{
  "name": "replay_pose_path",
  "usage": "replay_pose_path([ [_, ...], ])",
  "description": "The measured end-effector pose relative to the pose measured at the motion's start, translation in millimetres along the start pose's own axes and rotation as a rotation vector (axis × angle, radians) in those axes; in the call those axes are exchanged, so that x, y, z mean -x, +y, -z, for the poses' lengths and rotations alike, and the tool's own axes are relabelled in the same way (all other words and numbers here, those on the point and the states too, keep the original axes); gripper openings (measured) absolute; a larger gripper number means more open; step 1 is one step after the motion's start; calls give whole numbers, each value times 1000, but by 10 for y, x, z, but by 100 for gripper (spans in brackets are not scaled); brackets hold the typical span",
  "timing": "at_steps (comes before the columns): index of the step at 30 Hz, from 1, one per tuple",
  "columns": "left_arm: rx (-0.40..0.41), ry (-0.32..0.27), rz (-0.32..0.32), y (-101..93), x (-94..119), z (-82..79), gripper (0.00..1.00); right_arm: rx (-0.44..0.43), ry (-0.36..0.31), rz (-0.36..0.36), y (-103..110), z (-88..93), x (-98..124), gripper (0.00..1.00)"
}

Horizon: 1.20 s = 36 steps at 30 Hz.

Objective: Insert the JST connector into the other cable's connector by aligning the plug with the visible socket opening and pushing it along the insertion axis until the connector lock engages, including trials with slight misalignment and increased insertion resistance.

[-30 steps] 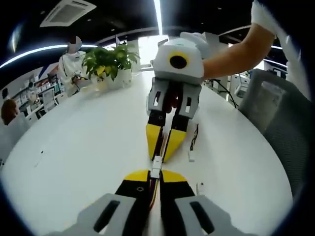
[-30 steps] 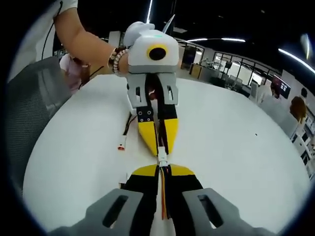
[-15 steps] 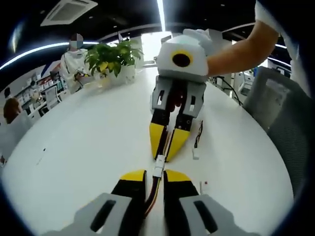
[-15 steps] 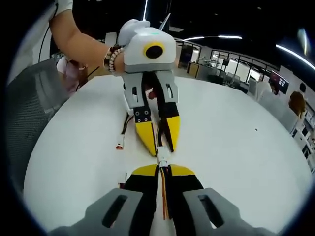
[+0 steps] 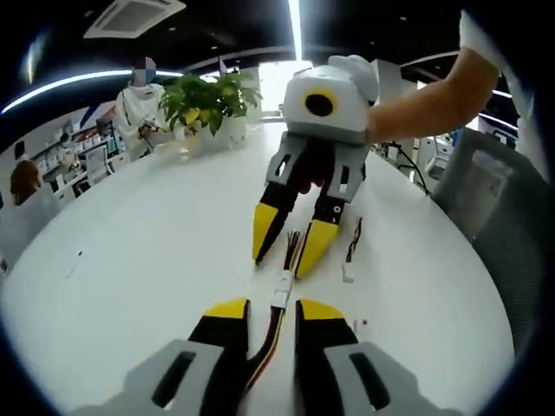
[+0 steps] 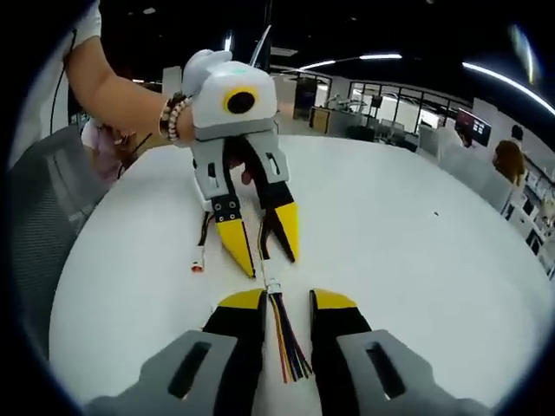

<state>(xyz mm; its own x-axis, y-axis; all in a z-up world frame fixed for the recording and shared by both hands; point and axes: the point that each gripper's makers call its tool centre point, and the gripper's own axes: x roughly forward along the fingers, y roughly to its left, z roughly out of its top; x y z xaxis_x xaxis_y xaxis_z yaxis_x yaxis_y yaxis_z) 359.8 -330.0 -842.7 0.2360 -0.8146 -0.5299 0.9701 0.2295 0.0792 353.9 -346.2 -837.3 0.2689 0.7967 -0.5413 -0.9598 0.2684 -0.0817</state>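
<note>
left gripper (image 5: 265, 309) jaws spread, off the cable | mated JST connector (image 5: 282, 289) on white table (image 5: 130, 260) at 12 o'clock just past the tips (wires trailing back) | right gripper (image 5: 287, 253) beyond, spread too; both were pinching it a second ago | spare cable (image 5: 350, 253) at 1 o'clock | no containers

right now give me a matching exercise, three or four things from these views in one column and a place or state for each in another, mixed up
Things:
1. left tool
2. joined white connector
3. potted plant
4. spare cable

Places or states:
A. at the far edge of the white table
B. lying on the table between the two tools
C. open, its jaws apart on either side of the wires
D. lying loose on the table beside the right tool

Pairs: 1-C, 2-B, 3-A, 4-D
</note>
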Motion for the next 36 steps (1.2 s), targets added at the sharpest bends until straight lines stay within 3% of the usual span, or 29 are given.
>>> replay_pose_path([
  [7, 45, -80, -33, -11, 186, -181, 21, -34, -48, 32, -21, -144, 195, 18],
  [16, 93, -152, -64, -148, 397, -304, 26, -24, -38, 21, 200, -158, 340, 19],
  [21, 104, -156, -57, -321, 432, -226, 28, -42, -34, 0, 398, -107, 350, 19],
  [26, 126, -121, -40, -501, 371, -90, 32, -73, -25, -29, 558, 19, 293, 18],
  [36, 160, -103, -21, -635, 274, 44, 32, -120, -26, -35, 587, 179, 247, 18],
])
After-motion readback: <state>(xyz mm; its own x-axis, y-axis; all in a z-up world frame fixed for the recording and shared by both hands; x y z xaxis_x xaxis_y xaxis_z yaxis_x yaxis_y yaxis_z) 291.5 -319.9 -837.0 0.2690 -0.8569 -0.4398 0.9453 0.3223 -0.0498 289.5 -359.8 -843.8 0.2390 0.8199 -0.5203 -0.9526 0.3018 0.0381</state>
